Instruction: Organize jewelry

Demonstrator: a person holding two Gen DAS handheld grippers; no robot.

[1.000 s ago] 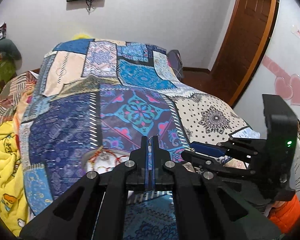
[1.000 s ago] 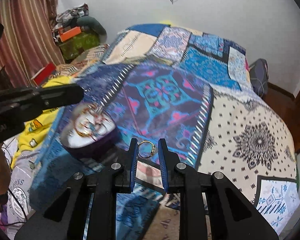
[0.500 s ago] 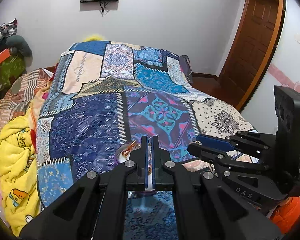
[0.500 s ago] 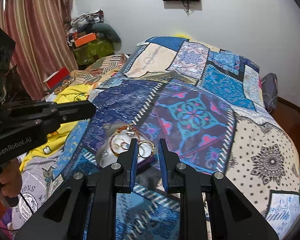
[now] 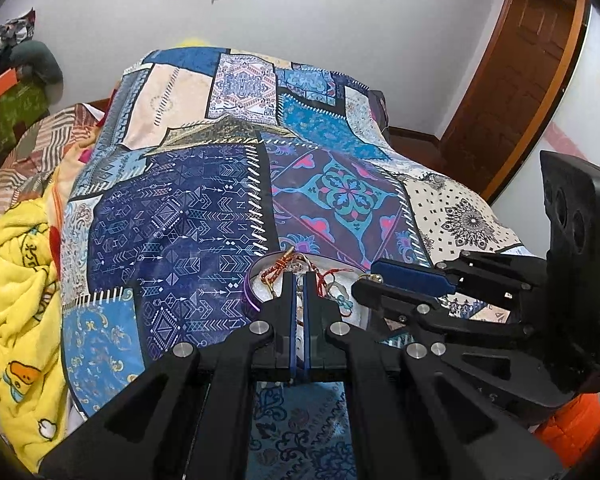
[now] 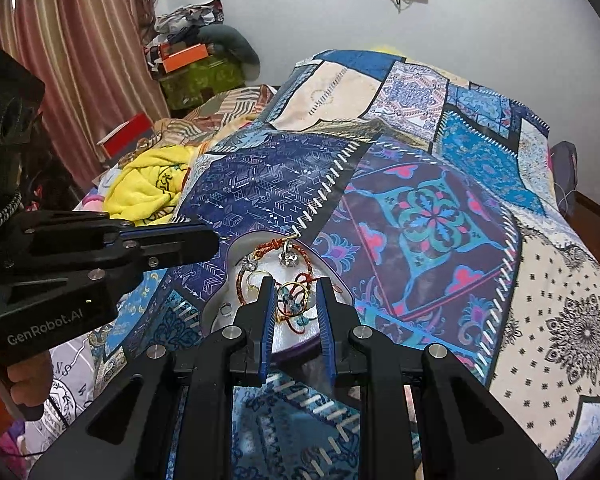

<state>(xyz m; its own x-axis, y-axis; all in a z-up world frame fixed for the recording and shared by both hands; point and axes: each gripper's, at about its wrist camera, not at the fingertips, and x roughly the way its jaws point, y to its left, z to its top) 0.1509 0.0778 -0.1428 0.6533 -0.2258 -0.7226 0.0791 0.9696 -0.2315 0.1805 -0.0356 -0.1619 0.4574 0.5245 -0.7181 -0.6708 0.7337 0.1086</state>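
Observation:
A round white dish with a purple rim (image 6: 236,250) lies on the patterned quilt, holding red cord bracelets, rings and sparkling pieces. It also shows in the left wrist view (image 5: 252,276). My right gripper (image 6: 296,290) hovers just over the dish; its jaws stand apart with a gold ring (image 6: 302,294) between the fingertips, seeming to touch neither pad. My left gripper (image 5: 298,280) has its jaws nearly together, tips over the dish; I see nothing between them. Each gripper shows in the other's view, the right one (image 5: 400,280) and the left one (image 6: 160,240).
The patchwork quilt (image 6: 420,208) covers the bed. A yellow blanket (image 5: 16,264) lies bunched at the left edge. Boxes and clothes (image 6: 196,64) pile up by the curtain, and a wooden door (image 5: 520,60) stands at the right.
Both grippers have moved down closer to the dish, which now looms larger. The right jaws have widened around the gold ring, now over the dish. The left jaws stay nearly closed.

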